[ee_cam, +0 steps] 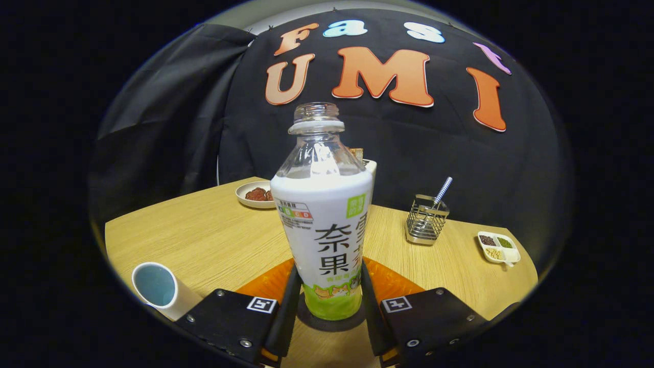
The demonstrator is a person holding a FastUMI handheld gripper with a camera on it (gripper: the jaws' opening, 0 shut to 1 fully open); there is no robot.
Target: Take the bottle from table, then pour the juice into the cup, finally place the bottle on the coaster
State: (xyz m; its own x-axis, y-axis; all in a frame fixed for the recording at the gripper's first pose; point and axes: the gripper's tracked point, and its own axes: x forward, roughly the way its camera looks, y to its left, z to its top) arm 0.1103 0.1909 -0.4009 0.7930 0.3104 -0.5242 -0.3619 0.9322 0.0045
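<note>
An uncapped bottle (pixel 327 225) with a white and green label stands upright between my fingers, and its clear upper part looks empty. Its base rests on the orange coaster (pixel 396 283), which spreads out on both sides of it. My gripper (pixel 329 289) is shut on the bottle's lower part, one finger pressing each side. A white cup (pixel 156 287) with a blue inside stands on the table just left of the left finger.
On the wooden table (pixel 214 230), a plate of brown food (pixel 255 194) sits beyond the bottle to the left. A wire holder with a metal utensil (pixel 425 225) and a small divided dish (pixel 498 247) sit to the right. Black cloth walls close the back.
</note>
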